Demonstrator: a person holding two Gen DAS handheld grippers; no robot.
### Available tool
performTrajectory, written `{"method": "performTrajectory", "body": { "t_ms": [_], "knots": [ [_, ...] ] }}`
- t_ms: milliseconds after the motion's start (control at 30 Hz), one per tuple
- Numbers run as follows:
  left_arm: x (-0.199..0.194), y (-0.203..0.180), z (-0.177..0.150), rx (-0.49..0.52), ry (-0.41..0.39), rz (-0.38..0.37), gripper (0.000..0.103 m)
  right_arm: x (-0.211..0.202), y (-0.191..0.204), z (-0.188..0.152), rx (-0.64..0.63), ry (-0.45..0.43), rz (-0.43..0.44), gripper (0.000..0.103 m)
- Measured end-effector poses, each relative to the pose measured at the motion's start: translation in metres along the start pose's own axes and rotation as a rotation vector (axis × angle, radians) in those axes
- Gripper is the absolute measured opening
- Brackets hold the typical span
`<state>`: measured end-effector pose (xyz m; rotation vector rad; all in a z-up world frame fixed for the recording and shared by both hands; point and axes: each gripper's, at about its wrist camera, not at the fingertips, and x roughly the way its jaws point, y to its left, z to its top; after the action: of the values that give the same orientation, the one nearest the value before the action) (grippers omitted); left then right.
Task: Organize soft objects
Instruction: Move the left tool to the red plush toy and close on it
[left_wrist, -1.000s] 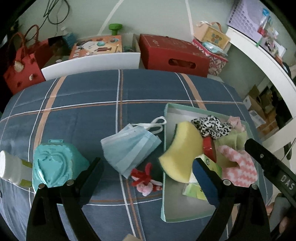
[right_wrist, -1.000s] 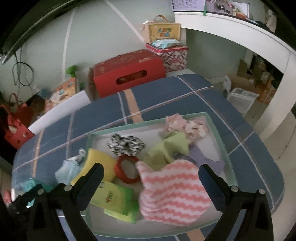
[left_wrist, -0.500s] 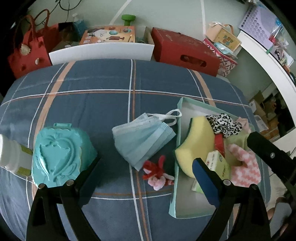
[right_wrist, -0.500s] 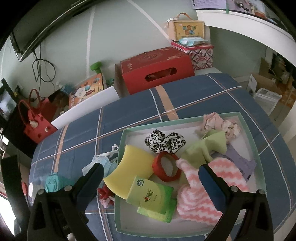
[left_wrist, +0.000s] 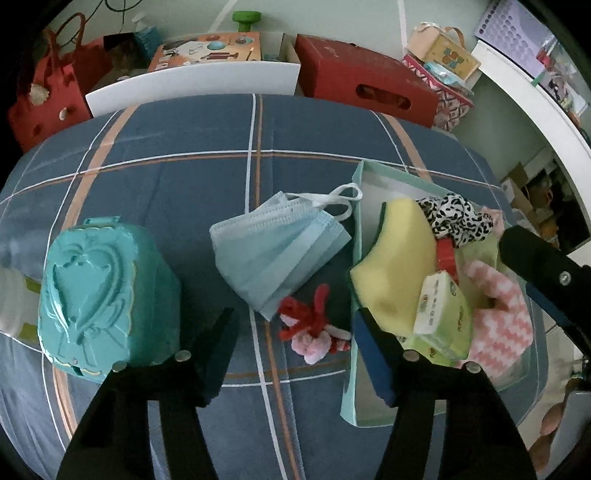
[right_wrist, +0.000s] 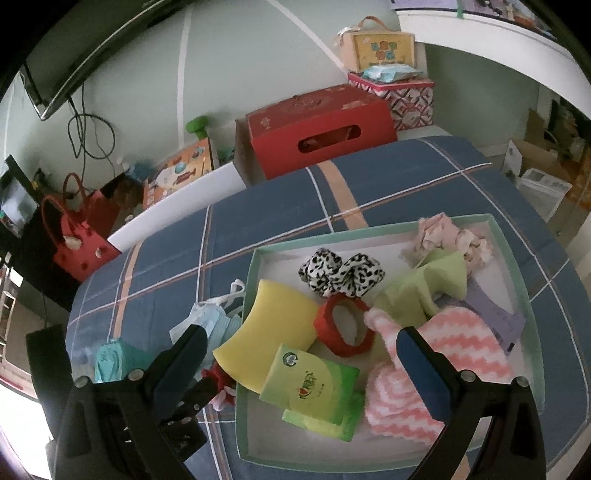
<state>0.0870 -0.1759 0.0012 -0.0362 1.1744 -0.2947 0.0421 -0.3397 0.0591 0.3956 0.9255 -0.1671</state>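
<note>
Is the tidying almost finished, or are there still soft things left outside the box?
Mostly done: the yellow sponge, spotted scrunchie and pink zigzag cloth lie in the tray. In hand: the left gripper is closing around the little red and pink toy. Left: the blue face mask on the bedspread.

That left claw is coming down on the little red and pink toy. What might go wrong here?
1. The left gripper is closing with the red and pink toy between its fingers; the blue face mask lies right against the toy and may get pinched too.
2. One finger sits by the tray wall and may nudge it.
3. The tray is crowded; the yellow sponge already leans over its edge.
</note>
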Motion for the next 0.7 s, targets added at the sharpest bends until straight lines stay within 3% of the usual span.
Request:
{"method": "performTrajectory", "body": {
  "t_ms": [33, 100, 700],
  "knots": [
    [0.001, -0.001, -0.001, 0.002, 0.006, -0.006, 0.062, 0.001, 0.001, -0.001, -0.002, 0.004, 0.001, 0.103],
    [0.001, 0.000, -0.001, 0.000, 0.017, -0.019, 0.047, 0.002, 0.002, -0.001, -0.007, 0.007, 0.002, 0.103],
    [0.023, 0.005, -0.012, -0.034, 0.077, -0.039, 0.038, 0.004, 0.002, -0.001, -0.010, 0.012, 0.003, 0.103]
  ]
}}
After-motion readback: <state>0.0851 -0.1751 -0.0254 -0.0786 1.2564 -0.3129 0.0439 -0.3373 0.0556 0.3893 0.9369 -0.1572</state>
